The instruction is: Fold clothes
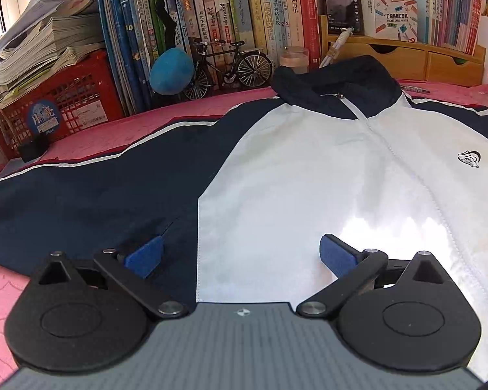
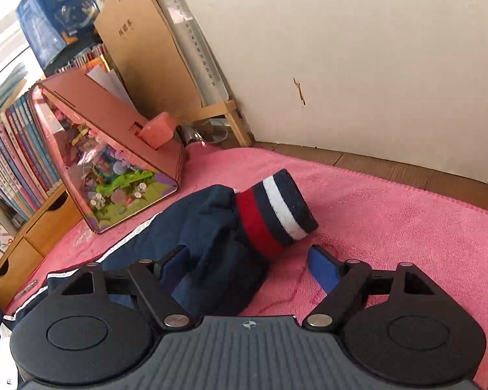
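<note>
One jacket lies on the pink towel; two grippers, left gripper and right gripper, both spread wide, over its body and one striped cuff.

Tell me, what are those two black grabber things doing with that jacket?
A person is starting to fold a navy and white zip jacket spread flat on a pink towel. The left gripper hovers open over the jacket's lower front, holding nothing. The right gripper is open around the end of a navy sleeve, just behind its red, white and navy striped cuff. Nothing looks folded yet.
</note>
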